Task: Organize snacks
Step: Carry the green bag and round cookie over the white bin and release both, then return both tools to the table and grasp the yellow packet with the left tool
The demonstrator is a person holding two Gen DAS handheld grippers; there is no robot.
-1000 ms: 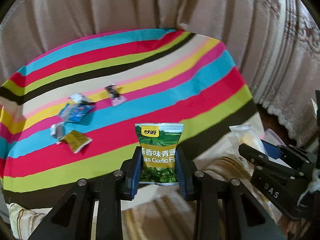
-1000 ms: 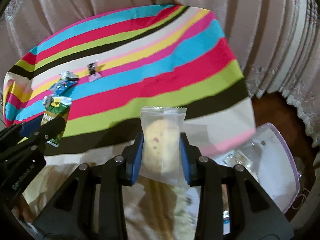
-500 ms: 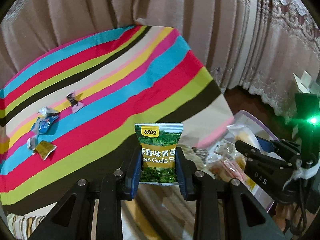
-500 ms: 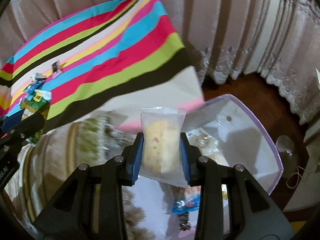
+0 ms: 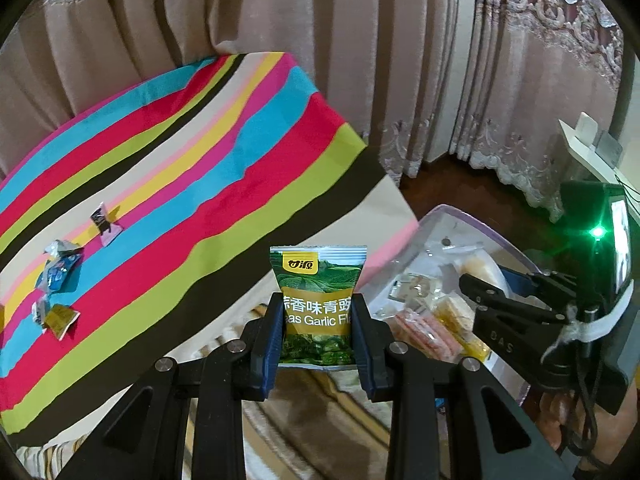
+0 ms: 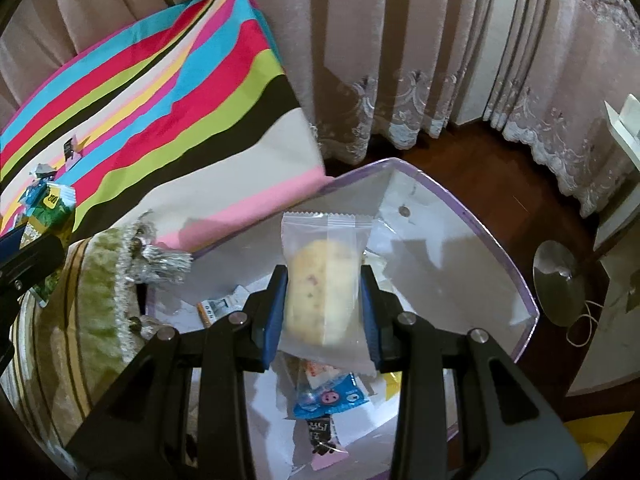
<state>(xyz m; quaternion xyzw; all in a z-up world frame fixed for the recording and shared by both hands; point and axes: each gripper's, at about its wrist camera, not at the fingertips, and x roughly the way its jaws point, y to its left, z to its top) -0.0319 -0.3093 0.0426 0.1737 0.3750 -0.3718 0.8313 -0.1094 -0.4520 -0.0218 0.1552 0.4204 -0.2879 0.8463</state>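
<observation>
Left gripper [image 5: 318, 330] clamped on green pea packet [image 5: 319, 280], held upright near the striped cloth's [image 5: 200, 184] near edge, left of the clear bin [image 5: 516, 254]. Right gripper [image 6: 325, 300] clamped on wrapped cake [image 6: 326, 276], held above the bin [image 6: 500, 256], which has snacks in it.

Risks, as judged:
- Pea packet is not over the bin; released here, it likely lands on the cushion [image 6: 92, 292].
- Grippers close together; likely collision if both head for the bin.
- Soft cake may crush.
- Loose wrappers [image 5: 60, 268] sit far left.
</observation>
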